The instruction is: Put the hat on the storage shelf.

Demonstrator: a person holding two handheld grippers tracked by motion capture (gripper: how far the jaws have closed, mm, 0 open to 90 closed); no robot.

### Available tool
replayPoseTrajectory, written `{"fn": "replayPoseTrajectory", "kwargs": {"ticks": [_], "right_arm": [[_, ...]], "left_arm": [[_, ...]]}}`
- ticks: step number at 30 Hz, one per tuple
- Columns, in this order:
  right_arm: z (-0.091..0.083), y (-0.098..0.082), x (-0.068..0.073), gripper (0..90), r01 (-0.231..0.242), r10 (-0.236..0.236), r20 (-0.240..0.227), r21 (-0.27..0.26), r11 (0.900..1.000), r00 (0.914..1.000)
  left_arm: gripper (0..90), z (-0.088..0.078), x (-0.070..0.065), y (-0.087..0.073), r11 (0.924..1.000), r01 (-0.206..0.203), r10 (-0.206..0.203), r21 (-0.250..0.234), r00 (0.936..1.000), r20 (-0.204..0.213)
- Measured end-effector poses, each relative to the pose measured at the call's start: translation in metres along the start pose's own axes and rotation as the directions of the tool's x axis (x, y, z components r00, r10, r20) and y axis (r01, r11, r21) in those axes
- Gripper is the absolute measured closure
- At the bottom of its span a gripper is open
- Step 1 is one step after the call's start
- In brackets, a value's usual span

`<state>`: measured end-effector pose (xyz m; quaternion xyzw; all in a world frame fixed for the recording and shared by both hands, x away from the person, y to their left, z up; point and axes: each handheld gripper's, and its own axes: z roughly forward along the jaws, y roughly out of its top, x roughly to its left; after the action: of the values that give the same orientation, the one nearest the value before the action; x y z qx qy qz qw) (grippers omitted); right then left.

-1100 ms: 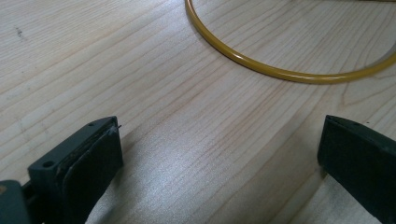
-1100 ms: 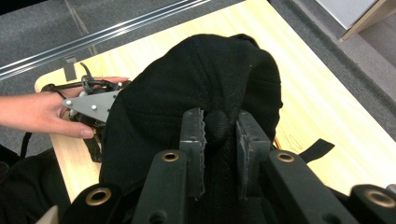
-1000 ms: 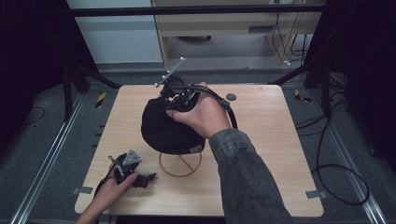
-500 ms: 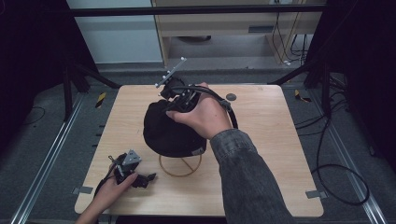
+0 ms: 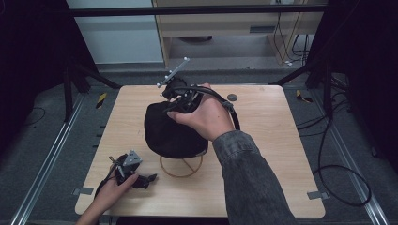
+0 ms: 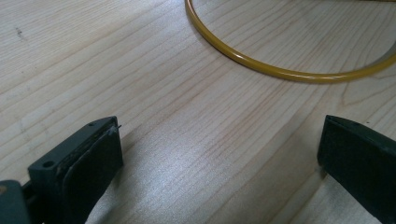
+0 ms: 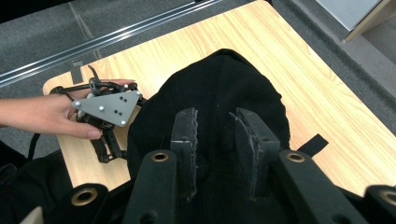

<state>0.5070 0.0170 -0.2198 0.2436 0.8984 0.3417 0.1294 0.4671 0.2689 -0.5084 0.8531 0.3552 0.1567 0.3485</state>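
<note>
Wooden table (image 5: 281,140) bearing the scene | black cap (image 5: 171,129) sitting atop a yellow wire stand (image 5: 180,168) at centre | right gripper (image 7: 215,140) hovering over the cap's crown, jaws just easing slightly apart, gripping nothing | left gripper (image 5: 148,178) resting near the front-left edge, jaws gaping wide, empty.

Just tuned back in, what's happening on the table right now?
A person is working with a gripper in each hand at a wooden table. The right gripper is at the top of a black cap that sits over a yellow wire stand; its jaws have just been opening a little, with a narrow gap between them and black fabric right behind, so a pinch can't be confirmed. The left gripper rests open on the table near the stand's ring, holding nothing.
</note>
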Motion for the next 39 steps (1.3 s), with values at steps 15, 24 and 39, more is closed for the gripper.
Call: {"fn": "replayPoseTrajectory", "kwargs": {"ticks": [15,24,39], "right_arm": [[-0.005,-0.011,0.000,51.9,-0.030,0.032,0.032,-0.051,0.998,0.9990],[-0.009,-0.021,-0.005,24.2,-0.082,0.089,0.089,-0.078,0.994,0.9920],[-0.033,-0.068,-0.018,6.8,-0.117,0.148,0.198,-0.159,0.980,0.9689]], "left_arm": [[0.0,0.000,0.000,0.000,1.0000,-0.004,0.004,0.000,1.0000,-0.001],[0.0,0.000,0.000,0.000,1.0000,0.001,-0.001,-0.003,1.0000,-0.002],[0.0,0.000,-0.001,0.000,1.0000,0.000,0.000,-0.004,1.0000,-0.001]]}}
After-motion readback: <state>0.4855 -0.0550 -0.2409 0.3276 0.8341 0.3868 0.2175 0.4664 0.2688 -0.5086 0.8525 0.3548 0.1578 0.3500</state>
